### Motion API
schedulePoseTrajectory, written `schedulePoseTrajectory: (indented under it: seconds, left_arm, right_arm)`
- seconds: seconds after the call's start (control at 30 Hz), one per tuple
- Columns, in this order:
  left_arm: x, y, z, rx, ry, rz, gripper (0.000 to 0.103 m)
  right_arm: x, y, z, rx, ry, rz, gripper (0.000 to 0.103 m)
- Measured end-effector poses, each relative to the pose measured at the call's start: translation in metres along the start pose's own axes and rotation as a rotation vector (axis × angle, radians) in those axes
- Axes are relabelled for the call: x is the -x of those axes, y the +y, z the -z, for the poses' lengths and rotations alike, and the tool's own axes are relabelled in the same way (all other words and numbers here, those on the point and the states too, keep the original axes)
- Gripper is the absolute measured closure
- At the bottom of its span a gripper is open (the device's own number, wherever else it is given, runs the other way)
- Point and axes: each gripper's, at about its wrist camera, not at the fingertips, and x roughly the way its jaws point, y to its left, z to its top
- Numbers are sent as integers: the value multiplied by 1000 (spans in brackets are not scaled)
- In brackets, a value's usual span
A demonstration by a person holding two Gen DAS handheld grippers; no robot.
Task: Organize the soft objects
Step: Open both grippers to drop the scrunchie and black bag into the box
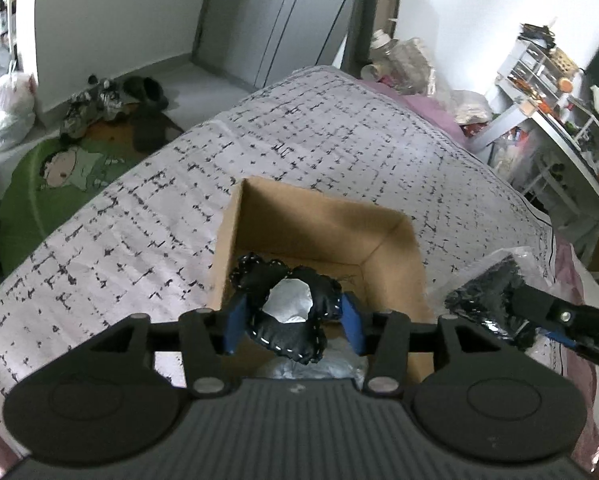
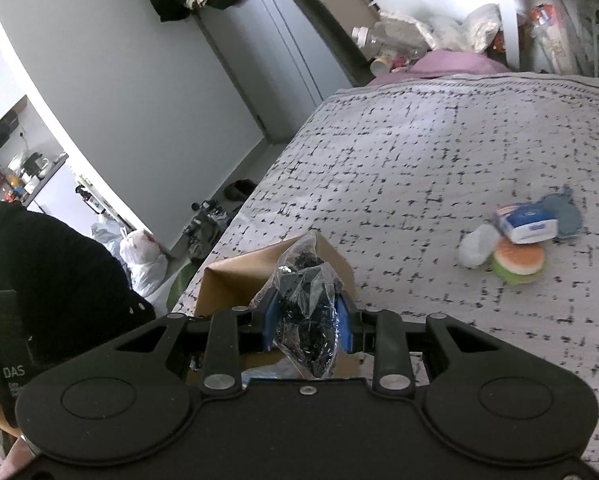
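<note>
Black stitched leather ring-shaped soft object (image 1: 287, 320) is clenched between the blue jaws of the left gripper (image 1: 293, 322), above the open brown cardboard box (image 1: 323, 216) on the patterned white bed cover (image 1: 139, 216). The right gripper (image 2: 305, 326) grasps a clear plastic bag of black fabric (image 2: 305, 312) beside the box. A tissue pack (image 2: 525, 226) and burger-shaped sponge toy (image 2: 517, 260) lie well apart on the bed.

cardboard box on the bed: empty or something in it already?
Not empty. The cardboard box is open-topped, with crumpled white material on its floor, seen through the black ring that the left gripper holds.
</note>
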Motion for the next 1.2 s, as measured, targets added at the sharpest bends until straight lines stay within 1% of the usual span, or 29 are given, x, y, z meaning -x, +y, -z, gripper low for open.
schedulePoseTrajectory:
  seconds: [0.07,0.2,0.23,0.27,0.3,0.33,0.37,0.43,0.63,0.7,0.8,0.87,0.9,0.97,1.0,1.07,1.1,1.2]
  left_arm:
    - [-1,4,0,10,9,13,51]
    - [-3,7,-1,13,17,8,50]
    - [-3,7,-1,15,18,13,50]
    - [-3,7,-1,15,19,19,50]
    - [-3,7,-1,14,21,21,50]
    - [-3,6,-2,13,24,19,48]
    - [-3,5,-2,12,29,14,44]
    - [-2,4,-2,11,30,14,41]
    - [5,-5,-2,-3,21,-1,40]
    - [8,-10,-2,-9,18,-1,40]
    - [12,-19,-2,-25,15,-1,40]
    - [14,-26,-1,-34,14,-2,40]
    - [15,-29,0,-39,14,-3,39]
    - [17,-36,1,-46,15,-2,38]
    - [18,-39,2,-49,15,-1,38]
    - [21,-46,3,-55,13,0,32]
    - [22,-49,3,-58,10,0,32]
    - [26,-60,5,-68,2,-1,29]
  right_arm:
    - [-5,4,1,3,5,-4,73]
    - [-12,8,2,-1,12,-18,72]
    - [-13,8,2,-8,18,-16,68]
    - [-14,7,2,-17,25,-14,61]
    - [-15,5,2,-25,28,-10,57]
    - [-14,3,1,-27,26,-8,55]
    - [-11,1,1,-28,24,-2,55]
    - [-6,-4,0,-38,23,11,55]
    - [14,-22,-4,-52,14,51,55]
    - [21,-28,-4,-56,10,59,52]
    - [31,-35,-6,-54,5,76,43]
    - [39,-38,-7,-50,-3,83,35]
    - [42,-40,-7,-46,-9,85,33]
    - [51,-43,-9,-36,-25,96,21]
    - [54,-45,-10,-30,-32,102,19]
    - [61,-50,-12,-23,-38,110,17]
    - [64,-53,-13,-23,-38,113,17]
    - [73,-60,-16,-21,-46,123,11]
